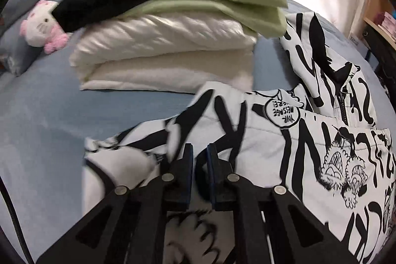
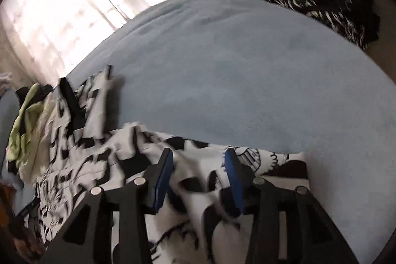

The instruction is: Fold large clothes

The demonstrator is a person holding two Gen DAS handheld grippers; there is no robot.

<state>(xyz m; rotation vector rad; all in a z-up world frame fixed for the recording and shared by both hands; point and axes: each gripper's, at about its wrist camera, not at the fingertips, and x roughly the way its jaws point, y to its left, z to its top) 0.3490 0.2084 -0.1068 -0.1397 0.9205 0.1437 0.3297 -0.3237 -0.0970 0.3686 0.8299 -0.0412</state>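
Note:
A large white jacket with black graffiti print (image 1: 309, 140) lies spread on the blue bed (image 1: 44, 103). My left gripper (image 1: 200, 152) is nearly shut, its blue pads pinching a fold of the jacket's near edge. In the right wrist view the same jacket (image 2: 81, 160) lies along the bed's left and near side. My right gripper (image 2: 199, 160) is open, its fingers (image 2: 164, 175) straddling a bunched part of the jacket just below them. Whether the pads touch the cloth I cannot tell.
A stack of folded clothes (image 1: 173, 24), green and black over white, sits on the bed behind the jacket. A pink and white plush toy (image 1: 42, 26) leans at the far left. Dark patterned clothes (image 2: 329, 14) lie beyond the bed (image 2: 235, 71). Curtains (image 2: 61, 1) hang behind.

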